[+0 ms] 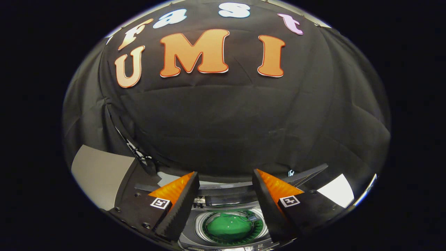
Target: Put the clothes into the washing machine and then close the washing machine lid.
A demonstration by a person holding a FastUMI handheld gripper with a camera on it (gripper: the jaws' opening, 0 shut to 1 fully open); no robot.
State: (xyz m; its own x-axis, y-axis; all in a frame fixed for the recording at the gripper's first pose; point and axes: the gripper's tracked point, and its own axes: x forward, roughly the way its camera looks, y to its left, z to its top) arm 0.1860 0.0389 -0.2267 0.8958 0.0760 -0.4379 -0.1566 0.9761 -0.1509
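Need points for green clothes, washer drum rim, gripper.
green clothes [228, 226], gripper view, middle of the fabric inside the drum, seen between the open jaws.
washer drum rim [199, 223], gripper view, left arc of the pale ring.
gripper [225, 177], gripper view, midway between the tips.

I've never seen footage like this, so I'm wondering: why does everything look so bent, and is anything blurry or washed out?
In the gripper view a fisheye lens bows straight lines, so the booth's wall bulges like a dome. The open gripper and the green cloth in the washing machine drum look sharp. A white patch beside the fingers is washed out by glare, and the wall is dim.
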